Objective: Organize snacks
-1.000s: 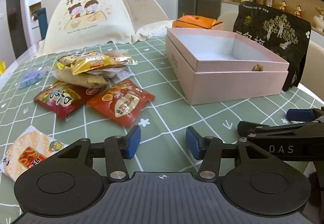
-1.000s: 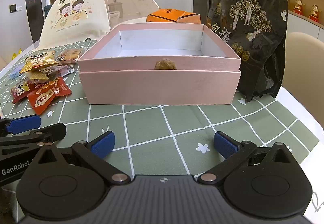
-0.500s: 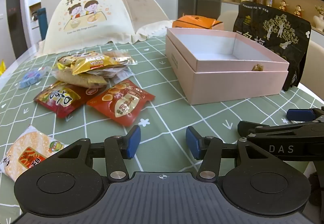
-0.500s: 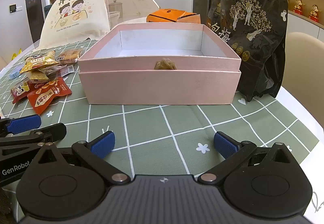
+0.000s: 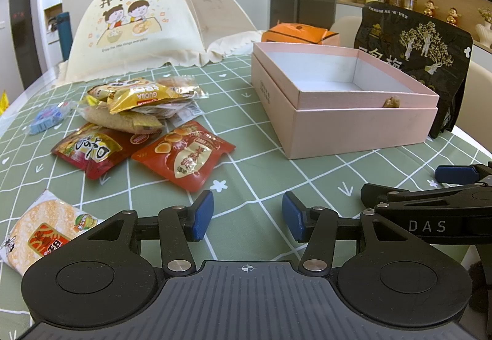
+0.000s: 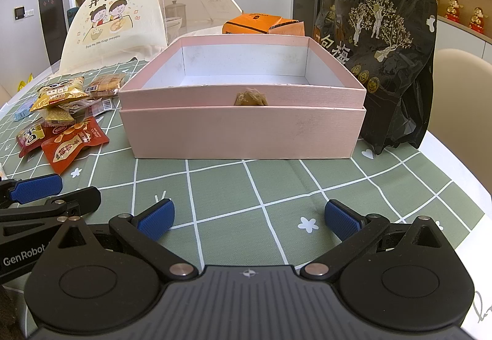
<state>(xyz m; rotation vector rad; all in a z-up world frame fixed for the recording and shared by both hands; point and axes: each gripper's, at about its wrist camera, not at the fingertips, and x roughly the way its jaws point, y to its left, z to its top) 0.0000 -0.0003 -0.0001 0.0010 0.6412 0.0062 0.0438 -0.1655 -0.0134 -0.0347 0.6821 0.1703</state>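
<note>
Left gripper (image 5: 247, 218) hangs low over the green checked tablecloth (image 5: 252, 174), jaws apart with nothing but cloth between the blue pads. Right gripper (image 6: 249, 218) likewise, jaws spread wider, empty, cloth and a white flower print between them. Each gripper shows at the edge of the other's view: the right one just off the left jaws' right side, the left one just off the right jaws' left side, close together but apart. Snack pile sits ahead and left of the left jaws: red snack packet (image 5: 184, 155) nearest, just ahead-left of the left pad; second red packet (image 5: 89, 149) further left, beside it and overlapped by the stack behind; gold GUOBA packet (image 5: 138, 95) on top of that stack of pale wrapped snacks, further ahead. Rice cracker packet (image 5: 40, 229) lies flat on its own, far left of the left jaws, near the frame edge. Small blue wrapped item (image 5: 46, 120) left of the pile. Pink box (image 6: 243, 121), open and empty inside, sits straight ahead of the right jaws, ahead-right of the left jaws, well apart from both; a brownish tuft (image 6: 250, 98) sticks out at its front seam. Black stand-up pouch (image 6: 387, 63) upright to the right of the box, touching or nearly touching its corner. Orange box (image 6: 264, 24) behind the pink box. Cream mesh food cover (image 5: 138, 29) far ahead, behind the snack pile.
</note>
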